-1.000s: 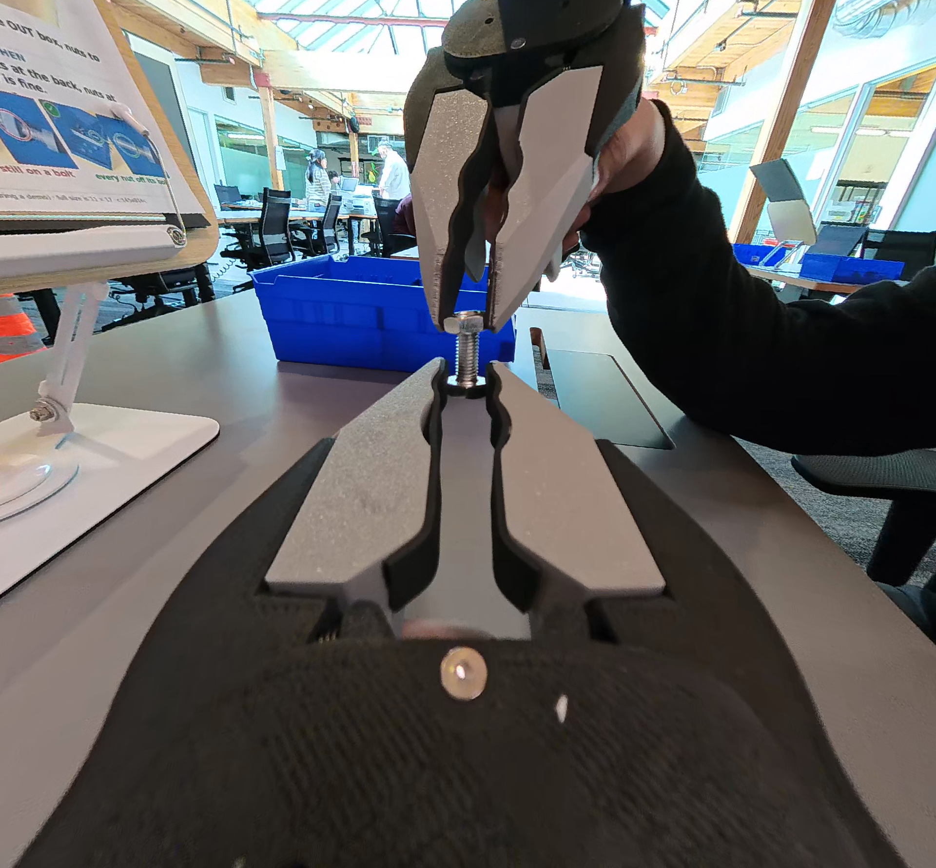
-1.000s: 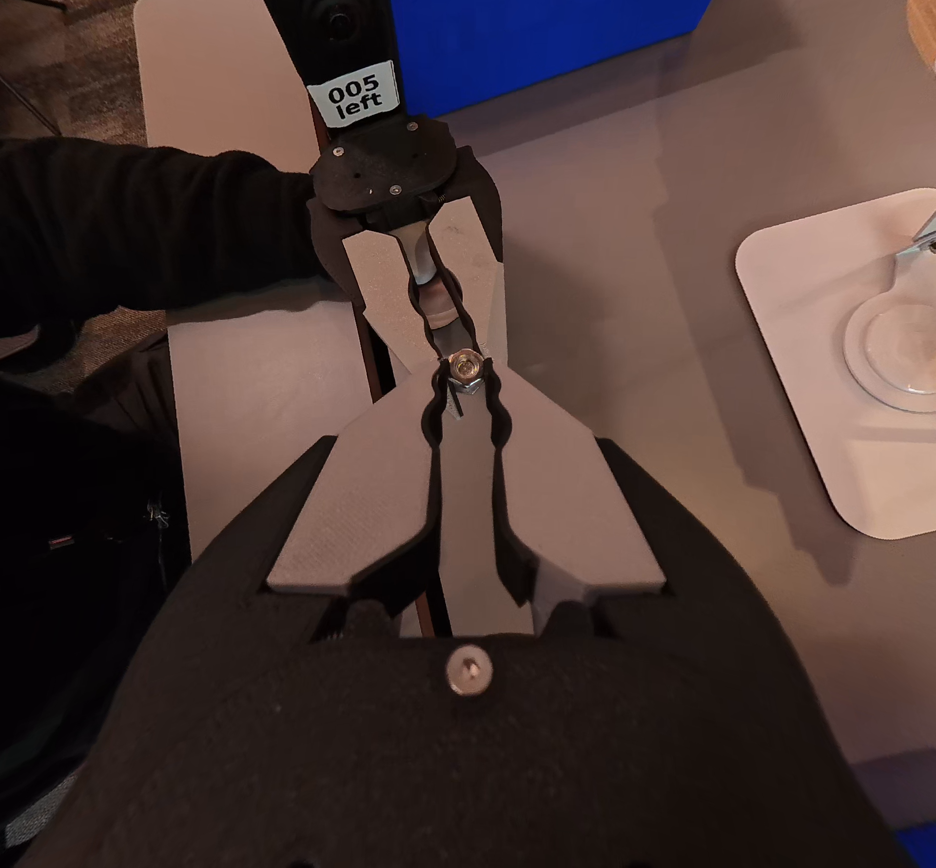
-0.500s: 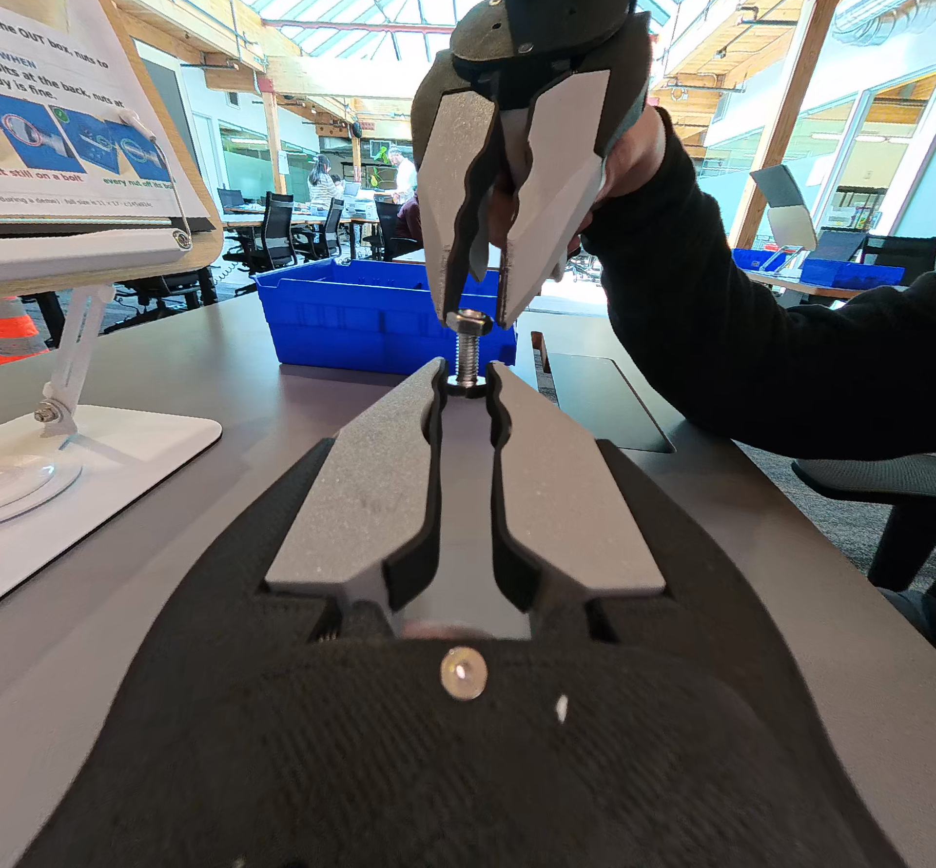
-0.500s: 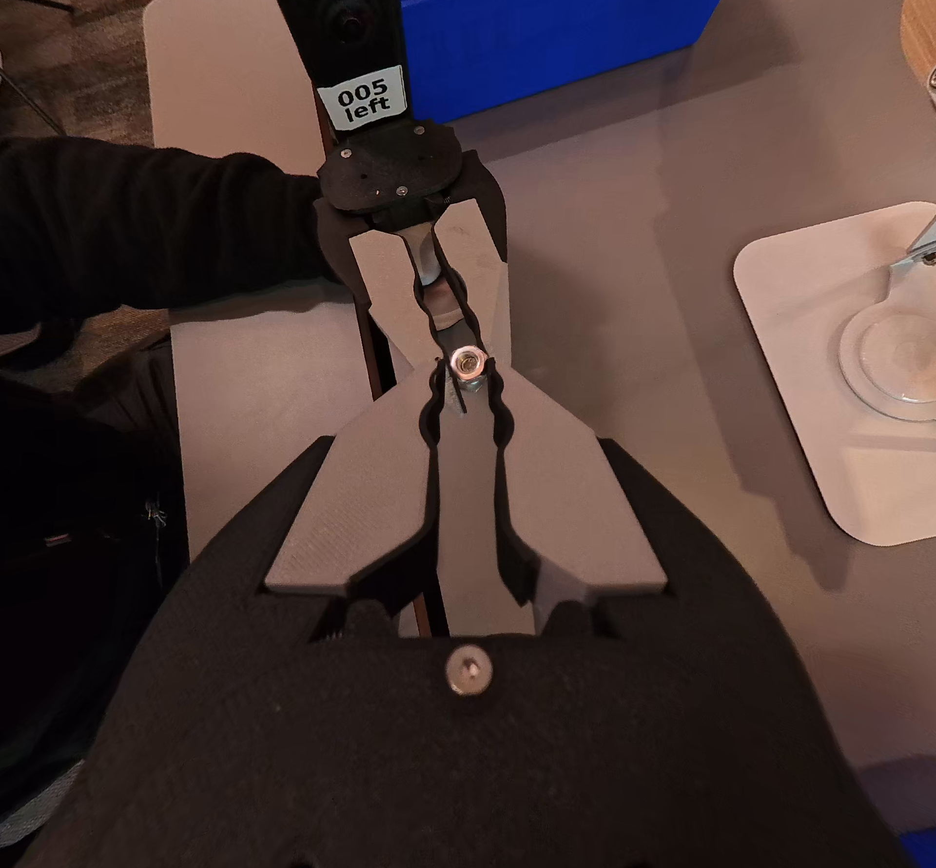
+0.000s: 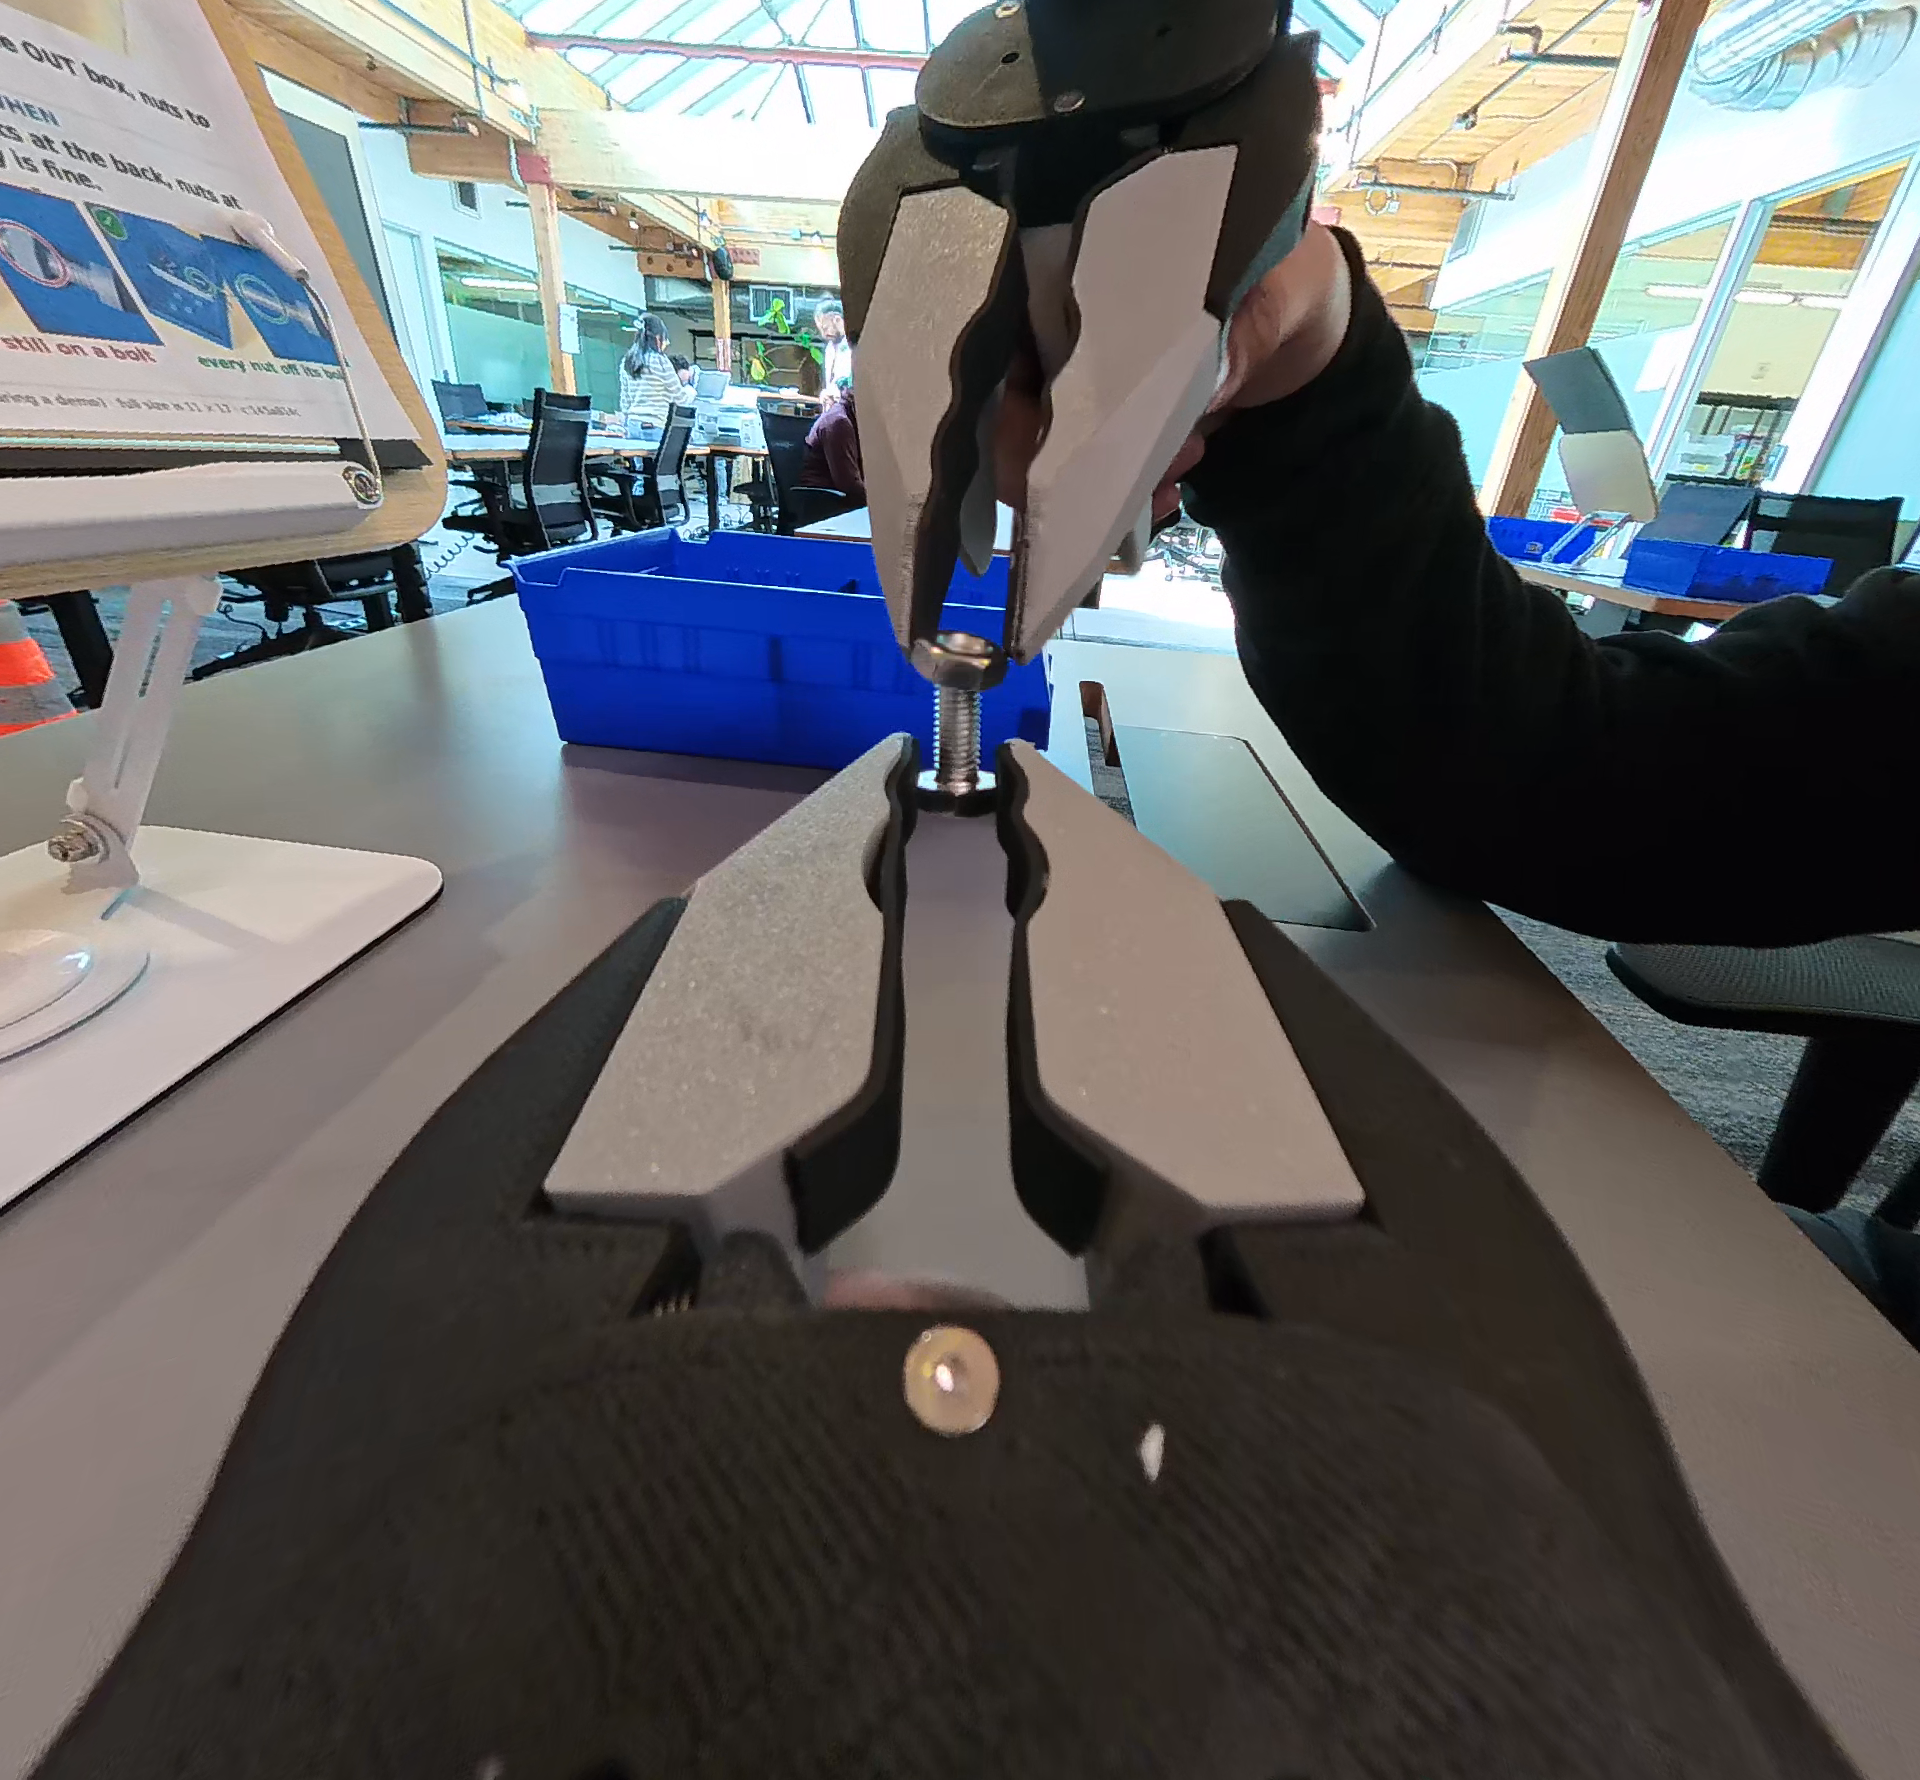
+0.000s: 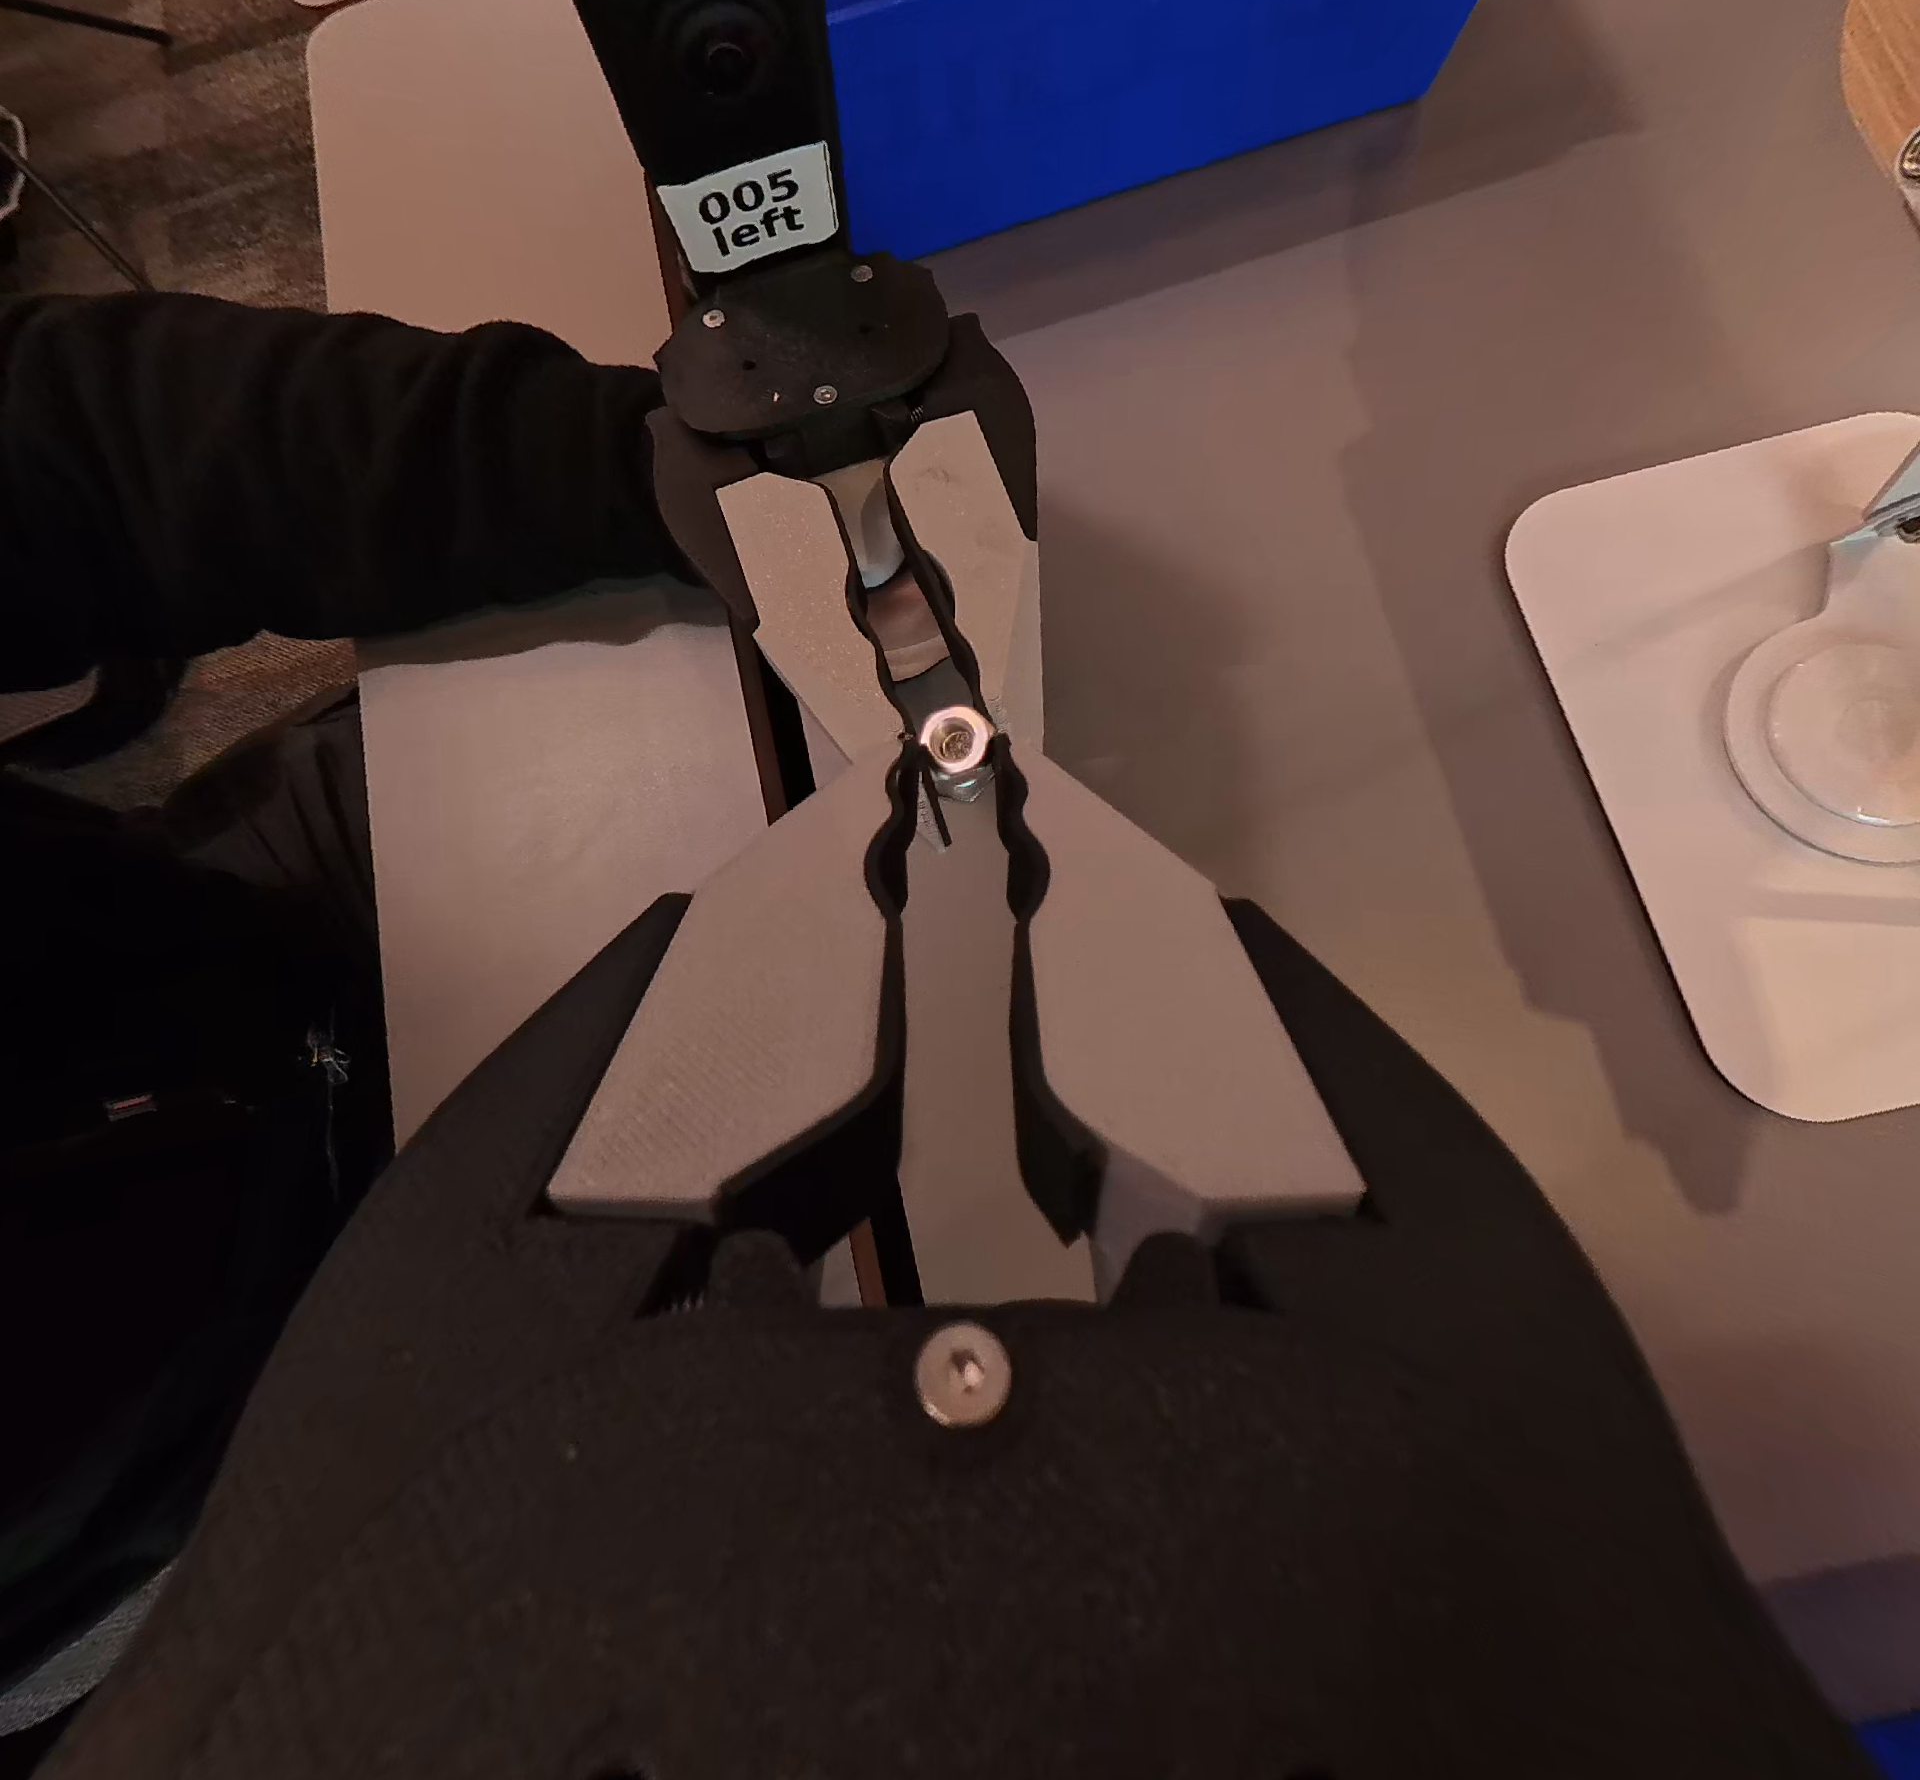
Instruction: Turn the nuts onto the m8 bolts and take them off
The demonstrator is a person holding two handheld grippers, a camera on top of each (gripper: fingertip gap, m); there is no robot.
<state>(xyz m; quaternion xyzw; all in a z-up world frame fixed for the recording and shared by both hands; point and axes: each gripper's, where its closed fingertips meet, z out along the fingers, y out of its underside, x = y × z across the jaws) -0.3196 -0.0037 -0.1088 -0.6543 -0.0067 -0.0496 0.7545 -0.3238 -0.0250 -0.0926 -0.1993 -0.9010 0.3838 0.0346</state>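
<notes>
Over the grey tabletop, our left gripper clamps the bolt head, shank vertical, tip up; our right gripper grips the nut at the tip.

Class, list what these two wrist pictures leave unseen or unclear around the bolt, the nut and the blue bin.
- Bolt head, left wrist view: mostly hidden between the left tongs.
- Bolt shank, right wrist view: hidden under the nut, seen from above.
- Turning direction of the nut, held by the right tongs: no single picture shows it.
- Blue bin contents, left wrist view: hidden by its front wall; in the right wrist view, cut off by the top edge.
</notes>
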